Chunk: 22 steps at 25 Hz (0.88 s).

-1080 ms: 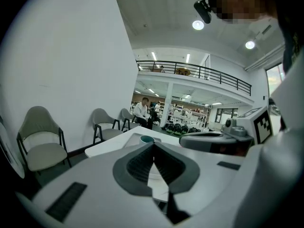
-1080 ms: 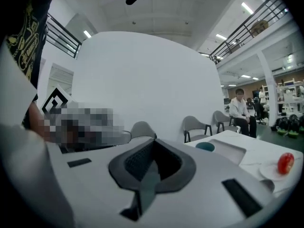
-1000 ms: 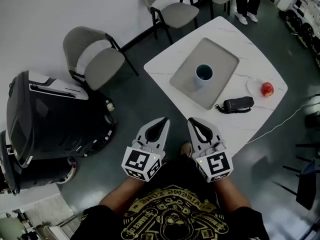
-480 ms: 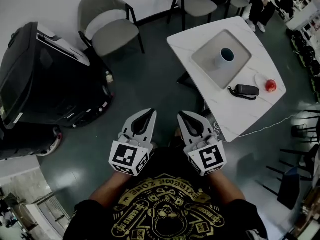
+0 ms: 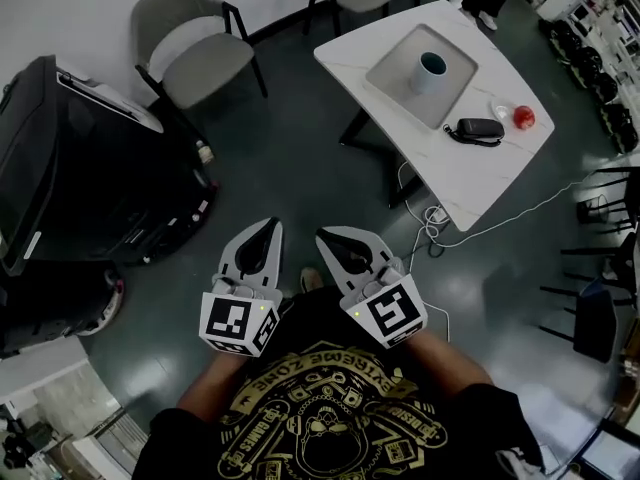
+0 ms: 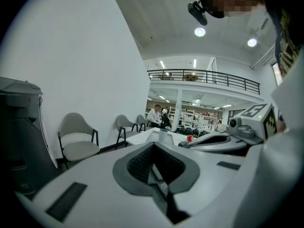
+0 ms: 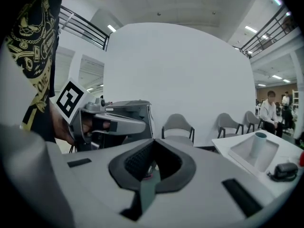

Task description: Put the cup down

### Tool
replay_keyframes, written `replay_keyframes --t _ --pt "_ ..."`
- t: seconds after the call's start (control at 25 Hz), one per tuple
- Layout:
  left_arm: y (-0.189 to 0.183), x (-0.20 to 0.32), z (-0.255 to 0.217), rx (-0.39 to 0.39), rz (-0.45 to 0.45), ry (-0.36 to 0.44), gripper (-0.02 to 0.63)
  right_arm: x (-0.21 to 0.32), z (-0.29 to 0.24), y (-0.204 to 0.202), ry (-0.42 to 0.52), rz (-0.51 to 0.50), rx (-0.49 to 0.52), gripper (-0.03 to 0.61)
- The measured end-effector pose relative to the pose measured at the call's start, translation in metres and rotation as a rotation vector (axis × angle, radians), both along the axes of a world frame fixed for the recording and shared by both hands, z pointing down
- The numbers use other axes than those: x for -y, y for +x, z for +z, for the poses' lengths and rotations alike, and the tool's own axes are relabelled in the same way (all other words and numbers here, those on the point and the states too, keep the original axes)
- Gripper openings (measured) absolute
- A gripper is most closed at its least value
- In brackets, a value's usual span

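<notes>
— What's moved?
— The left claw and right claw have backed farther from the bench.
— Holding anything?
— No, both are pressed together, empty. The cup stands on the bench's tray, well apart.

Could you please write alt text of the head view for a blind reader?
A person holds the left hand-held gripper and right hand-held gripper, both shut and empty, above a dark floor, apart from a white table. There a cup stands upright on a grey tray, near a black case and a red fruit.
</notes>
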<state>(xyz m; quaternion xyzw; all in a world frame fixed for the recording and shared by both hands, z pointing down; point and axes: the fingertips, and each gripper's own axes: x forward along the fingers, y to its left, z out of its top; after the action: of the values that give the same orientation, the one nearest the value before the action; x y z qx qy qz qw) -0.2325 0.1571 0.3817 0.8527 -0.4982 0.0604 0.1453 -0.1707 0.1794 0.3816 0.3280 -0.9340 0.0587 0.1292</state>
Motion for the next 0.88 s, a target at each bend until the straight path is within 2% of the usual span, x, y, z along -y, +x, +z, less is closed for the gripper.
replay_keyframes --t 0.28,0.48,0.6,0.76,0.88 --pt "0.001 -0.017 -0.003 -0.004 0.004 0.021 0.009 -0.022 0.001 -0.004 -0.004 -0.029 -0.015 0.006" --pt "-0.001 -0.026 0.006 0.003 -0.01 -0.001 0.009 -0.032 0.007 -0.001 -0.02 -0.043 -0.033 0.006" --pt "0.007 -0.027 0.007 0.019 0.001 -0.004 0.009 -0.036 0.012 0.004 -0.033 -0.022 0.012 0.006" --pt "0.022 -0.03 0.005 0.044 0.023 0.007 0.009 -0.037 0.012 0.015 -0.036 -0.028 -0.013 0.006" --pt "0.031 -0.032 0.001 0.06 0.036 0.015 0.009 -0.037 0.012 0.022 -0.035 0.0 0.02 0.006"
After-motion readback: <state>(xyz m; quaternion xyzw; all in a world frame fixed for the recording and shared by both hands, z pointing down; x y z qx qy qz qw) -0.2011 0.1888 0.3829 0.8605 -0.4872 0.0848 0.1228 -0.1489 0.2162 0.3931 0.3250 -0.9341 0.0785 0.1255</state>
